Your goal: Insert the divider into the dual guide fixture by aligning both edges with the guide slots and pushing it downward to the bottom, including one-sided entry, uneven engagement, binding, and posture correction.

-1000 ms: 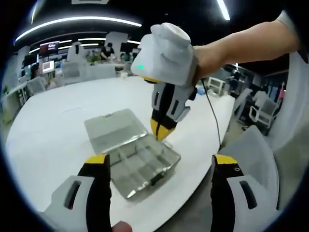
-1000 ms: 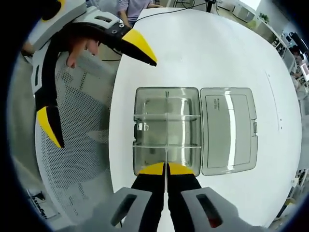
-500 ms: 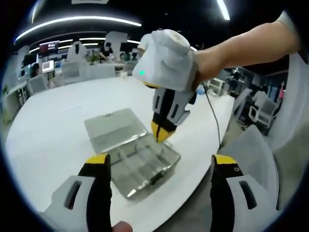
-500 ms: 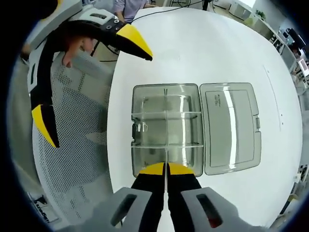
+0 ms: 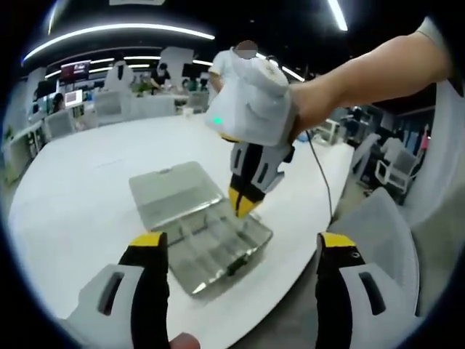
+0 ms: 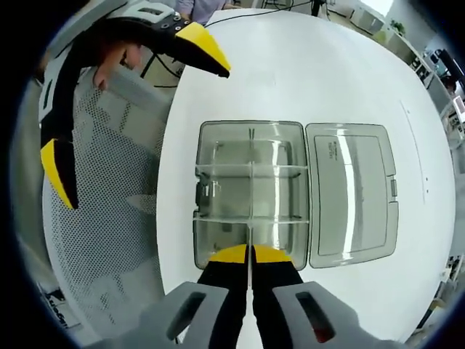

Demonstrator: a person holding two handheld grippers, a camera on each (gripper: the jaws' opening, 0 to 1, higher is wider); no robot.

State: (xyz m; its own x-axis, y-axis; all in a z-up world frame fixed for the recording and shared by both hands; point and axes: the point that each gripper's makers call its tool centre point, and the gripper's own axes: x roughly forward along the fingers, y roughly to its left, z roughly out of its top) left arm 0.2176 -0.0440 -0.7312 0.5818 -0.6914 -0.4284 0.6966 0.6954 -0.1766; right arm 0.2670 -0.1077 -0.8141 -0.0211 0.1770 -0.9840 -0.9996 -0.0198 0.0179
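Note:
A clear plastic compartment box [image 6: 251,193] lies on the white table, its lid [image 6: 352,193] folded open flat beside it. My right gripper [image 6: 249,253] hangs just above the box's near wall, shut on a thin clear divider [image 6: 249,240] seen edge-on and in line with the box's middle partition. In the left gripper view the right gripper [image 5: 242,205] points down over the box [image 5: 211,243], its tips near the far rim. My left gripper [image 5: 243,243] stands wide open and holds nothing, back from the box at the table's edge. It enters the right gripper view as the left gripper [image 6: 134,120].
The round white table [image 6: 305,65] has bare surface around the box. A mesh-backed chair [image 6: 102,218] stands off the table's edge beside the left gripper. A cable [image 5: 323,182] trails over the table edge. Desks, chairs and people fill the far background.
The right gripper has sunk slightly toward the box with the divider still held. The box looks a little larger in its view. The left gripper has barely moved.

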